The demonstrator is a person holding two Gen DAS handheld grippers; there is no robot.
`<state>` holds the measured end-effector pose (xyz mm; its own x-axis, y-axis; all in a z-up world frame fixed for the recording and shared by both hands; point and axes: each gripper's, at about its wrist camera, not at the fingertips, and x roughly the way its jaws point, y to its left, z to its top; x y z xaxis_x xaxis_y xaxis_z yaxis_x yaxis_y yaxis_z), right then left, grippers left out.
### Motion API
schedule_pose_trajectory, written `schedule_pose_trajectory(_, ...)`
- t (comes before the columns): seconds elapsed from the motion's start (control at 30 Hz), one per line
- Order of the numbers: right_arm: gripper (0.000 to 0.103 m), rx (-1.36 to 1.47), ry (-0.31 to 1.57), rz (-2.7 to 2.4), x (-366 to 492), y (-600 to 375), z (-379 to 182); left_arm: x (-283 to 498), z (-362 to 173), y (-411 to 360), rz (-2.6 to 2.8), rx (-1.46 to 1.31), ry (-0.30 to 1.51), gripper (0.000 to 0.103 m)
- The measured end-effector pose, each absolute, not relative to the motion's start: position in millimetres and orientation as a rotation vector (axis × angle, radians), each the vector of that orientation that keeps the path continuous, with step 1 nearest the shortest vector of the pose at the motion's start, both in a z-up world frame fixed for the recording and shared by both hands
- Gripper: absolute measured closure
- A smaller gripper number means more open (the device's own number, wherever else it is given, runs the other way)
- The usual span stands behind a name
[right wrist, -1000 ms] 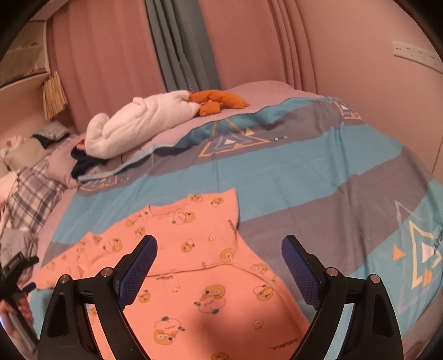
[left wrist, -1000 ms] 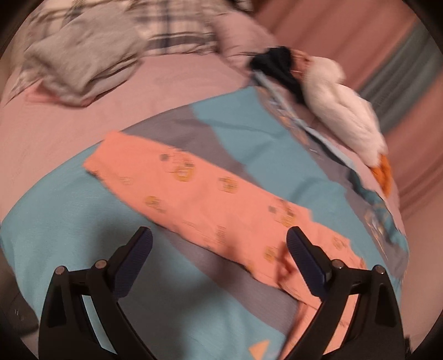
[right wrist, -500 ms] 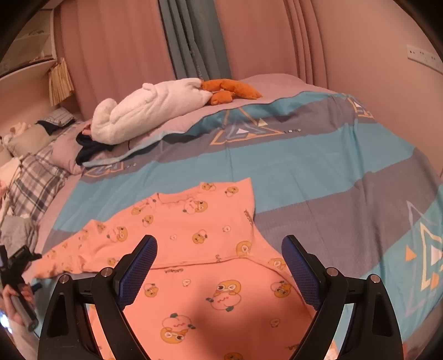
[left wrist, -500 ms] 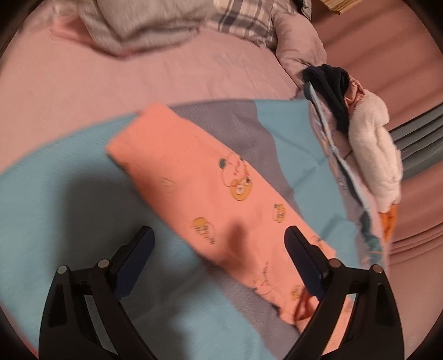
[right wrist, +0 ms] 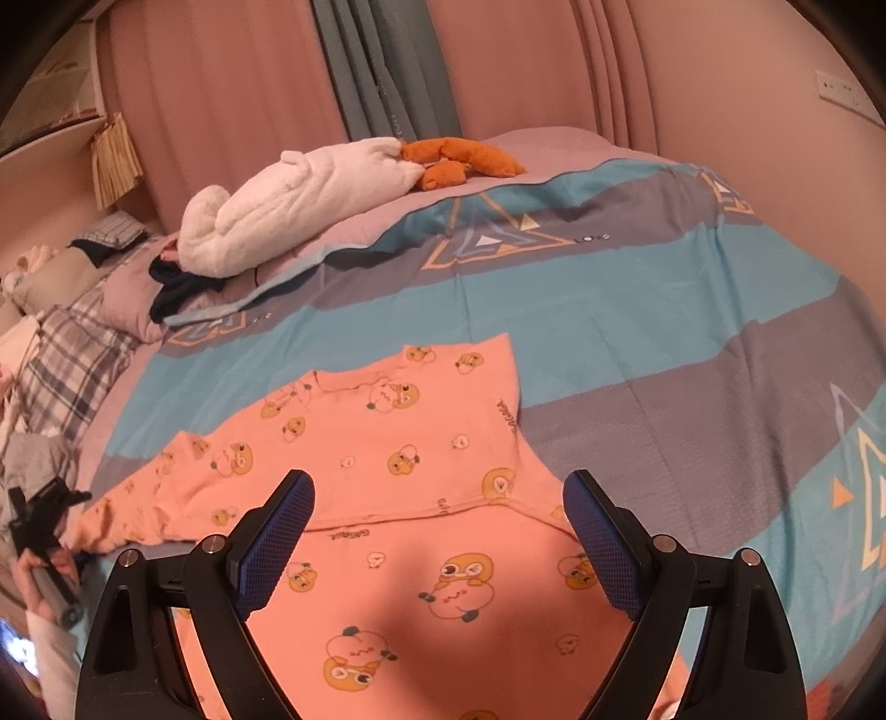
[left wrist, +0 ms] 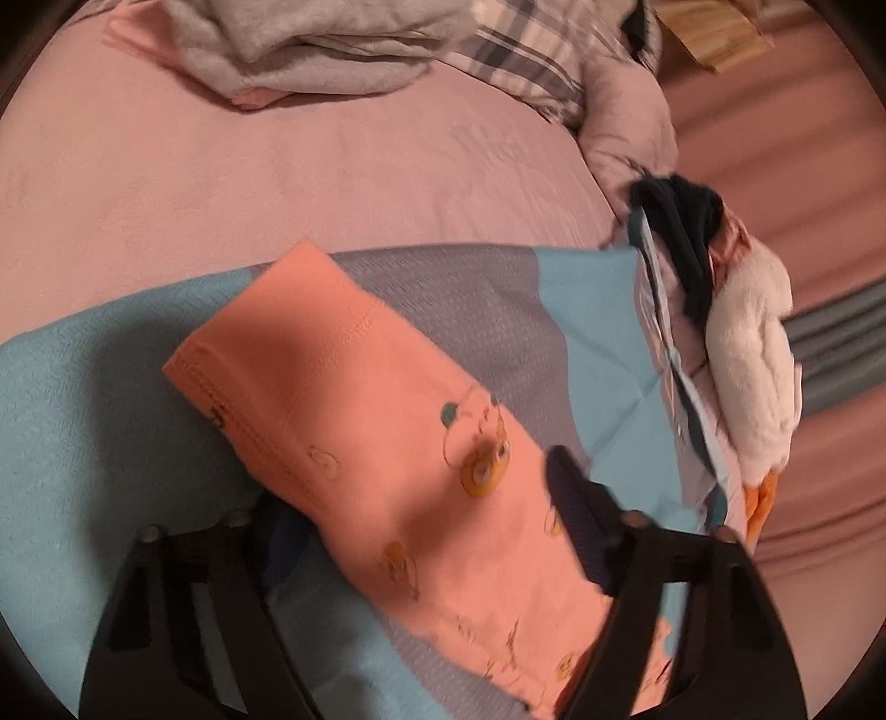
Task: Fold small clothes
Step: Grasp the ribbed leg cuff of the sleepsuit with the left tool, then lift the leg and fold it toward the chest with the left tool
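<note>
An orange long-sleeved top (right wrist: 421, 443) with cartoon prints lies spread flat on the striped blue and grey bed cover (right wrist: 637, 310). Its left sleeve (left wrist: 354, 399) runs diagonally through the left wrist view, cuff toward the upper left. My left gripper (left wrist: 421, 498) straddles this sleeve and its jaws are closing. The right finger (left wrist: 576, 515) rests over the cloth; the left finger is mostly hidden at the sleeve's lower edge. In the right wrist view the left gripper (right wrist: 44, 509) shows at the sleeve end. My right gripper (right wrist: 437, 487) hovers open above the top's body with nothing gripped.
A white plush toy (right wrist: 299, 199) with orange feet and a dark garment (right wrist: 177, 288) lie along the far side of the bed. A grey clothes pile (left wrist: 299, 50) and plaid pillow (left wrist: 531, 50) sit on the pink sheet. Curtains (right wrist: 382, 72) hang behind.
The left gripper has dropped closer onto the sleeve near its cuff, rolled, and its jaws have narrowed around the cloth. The right gripper has barely moved.
</note>
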<state>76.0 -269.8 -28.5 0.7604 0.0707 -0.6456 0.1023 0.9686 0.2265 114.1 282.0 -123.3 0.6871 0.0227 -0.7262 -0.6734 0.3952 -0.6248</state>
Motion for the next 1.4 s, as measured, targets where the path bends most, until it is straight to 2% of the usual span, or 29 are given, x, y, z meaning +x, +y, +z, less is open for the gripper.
schedule_pose_trajectory(0.03, 0.012, 0.255, 0.709, -0.016, 76, -269, -29, 114, -125, 284, 0.499, -1.104, 0.695, 0.049)
schedule_pose_trajectory(0.1, 0.012, 0.255, 0.709, -0.014, 77, -268, -29, 115, -129, 286, 0.498, -1.132, 0.682, 0.070)
schedule_pose_trajectory(0.13, 0.012, 0.257, 0.708, -0.013, 77, -268, -29, 116, -131, 286, 0.501, -1.134, 0.677, 0.076)
schedule_pose_trajectory(0.17, 0.012, 0.260, 0.708, -0.011, 77, -268, -29, 117, -131, 286, 0.506, -1.129, 0.681, 0.089)
schedule_pose_trajectory(0.2, 0.012, 0.261, 0.709, -0.009, 77, -268, -29, 118, -131, 285, 0.512, -1.119, 0.689, 0.098)
schedule_pose_trajectory(0.9, 0.012, 0.347, 0.668, -0.009, 67, -289, -25, 130, -13, 189, 0.345, -0.826, 0.545, 0.098)
schedule_pose_trajectory(1.4, 0.012, 0.387, 0.671, -0.023, 64, -314, -31, 149, 25, 111, 0.202, -0.607, 0.560, 0.098)
